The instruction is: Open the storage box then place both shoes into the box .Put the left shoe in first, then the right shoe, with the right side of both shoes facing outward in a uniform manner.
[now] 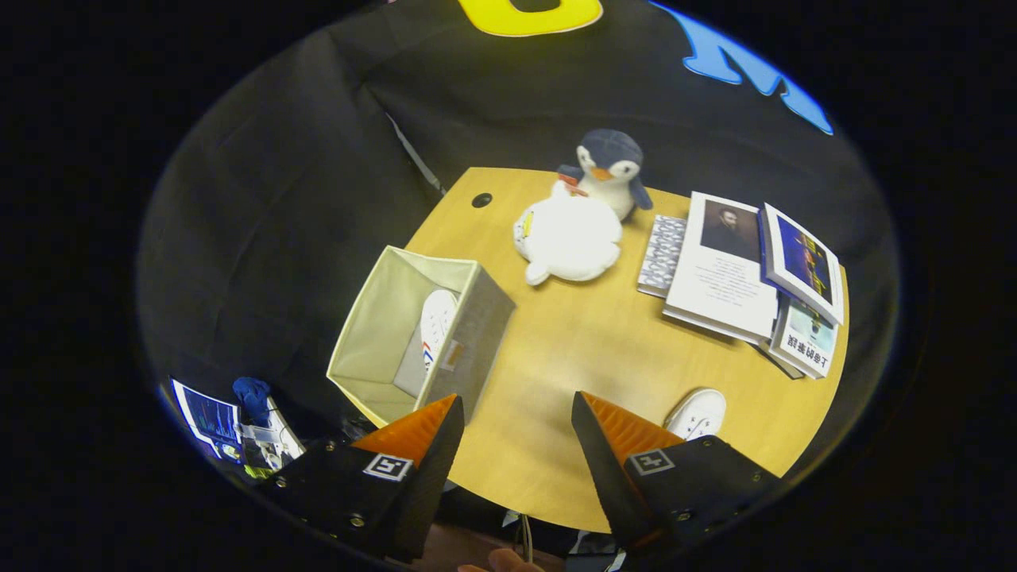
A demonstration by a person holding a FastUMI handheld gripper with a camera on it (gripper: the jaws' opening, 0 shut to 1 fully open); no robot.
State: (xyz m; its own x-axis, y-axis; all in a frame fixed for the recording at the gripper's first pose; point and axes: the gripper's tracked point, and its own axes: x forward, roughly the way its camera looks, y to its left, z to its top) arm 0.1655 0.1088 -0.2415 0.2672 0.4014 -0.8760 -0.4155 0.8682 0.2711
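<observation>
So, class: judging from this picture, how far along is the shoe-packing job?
Done: the box stands open on the table, and one shoe already sits inside against its wall. In hand: nothing; the claw is open above the table edge, with nothing between its fingers. Left: the second shoe, lying on the table just beyond one finger, must go into the box.
</observation>
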